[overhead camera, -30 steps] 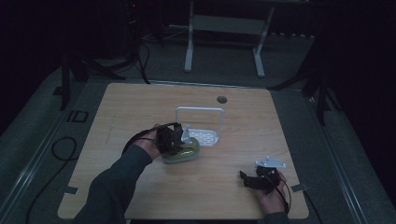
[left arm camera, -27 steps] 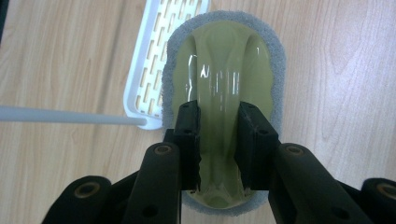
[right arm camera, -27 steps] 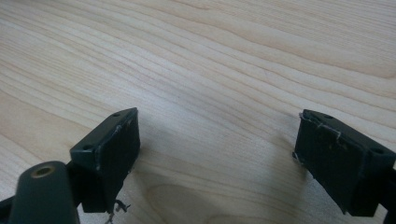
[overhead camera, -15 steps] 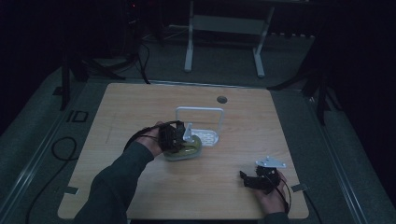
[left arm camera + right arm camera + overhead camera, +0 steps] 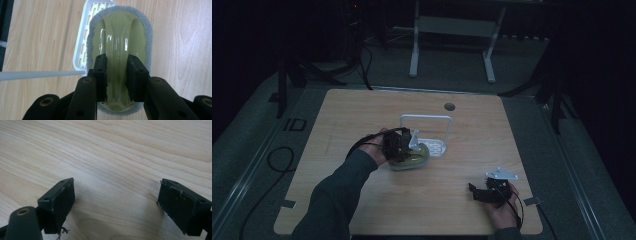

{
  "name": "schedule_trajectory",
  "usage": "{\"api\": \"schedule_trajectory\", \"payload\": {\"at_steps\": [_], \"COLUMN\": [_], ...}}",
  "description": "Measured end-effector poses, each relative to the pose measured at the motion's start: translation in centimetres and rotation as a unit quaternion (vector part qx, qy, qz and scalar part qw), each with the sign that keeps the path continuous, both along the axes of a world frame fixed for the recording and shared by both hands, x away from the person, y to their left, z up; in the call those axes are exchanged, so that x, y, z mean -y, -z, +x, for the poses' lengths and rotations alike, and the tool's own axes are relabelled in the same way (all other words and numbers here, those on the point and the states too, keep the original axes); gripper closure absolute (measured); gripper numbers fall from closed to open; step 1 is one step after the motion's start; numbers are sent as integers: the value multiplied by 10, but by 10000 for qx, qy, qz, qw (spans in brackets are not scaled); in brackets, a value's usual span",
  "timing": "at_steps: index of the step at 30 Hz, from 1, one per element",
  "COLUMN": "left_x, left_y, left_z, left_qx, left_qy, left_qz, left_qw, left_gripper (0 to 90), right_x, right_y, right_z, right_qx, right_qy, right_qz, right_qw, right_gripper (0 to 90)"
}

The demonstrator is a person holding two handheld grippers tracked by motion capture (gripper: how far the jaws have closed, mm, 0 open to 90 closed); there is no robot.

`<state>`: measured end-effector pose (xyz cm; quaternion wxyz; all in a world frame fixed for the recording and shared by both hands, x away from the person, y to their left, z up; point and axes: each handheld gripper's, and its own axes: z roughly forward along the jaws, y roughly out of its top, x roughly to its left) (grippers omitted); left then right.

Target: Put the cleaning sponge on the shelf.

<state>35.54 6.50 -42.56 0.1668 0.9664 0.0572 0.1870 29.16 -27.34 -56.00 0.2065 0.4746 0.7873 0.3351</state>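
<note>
The left gripper point(image 5: 117, 75) clamps the green scrubber's point(image 5: 120, 37) handle ridge, white tray point(image 5: 81, 50) just beyond. Keep it level, lift straight. The right gripper point(image 5: 116, 202) gapes empty.

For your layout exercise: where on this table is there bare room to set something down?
Bare: the table's far left, from rack to edge, and the near middle between both grippers. Crowded: the centre, where the left gripper clamps the scrubber beside the rack.

Dark long sleeve point(image 5: 329, 200) — black grippers, cabled, with screw-studded jaws and one grey three-cornered plate point(image 5: 501, 174).
</note>
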Motion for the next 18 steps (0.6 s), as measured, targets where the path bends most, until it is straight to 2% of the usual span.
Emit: {"api": "schedule_trajectory", "payload": {"at_steps": [10,18], "left_x": [6,8], "left_y": [-2,-3], "left_z": [2,4], "left_qx": [165,168], "left_qy": [89,136], "left_qz": [-38,-49], "left_qw": [9998,9998], "left_gripper": [719,719], "right_x": [0,0], "right_y": [0,0], "right_z": [0,0], "right_qx": [0,3], "right_qy": [0,-1], "right_qz": [-1,-1], "right_qw": [10000,10000], "right_gripper": [136,136]}}
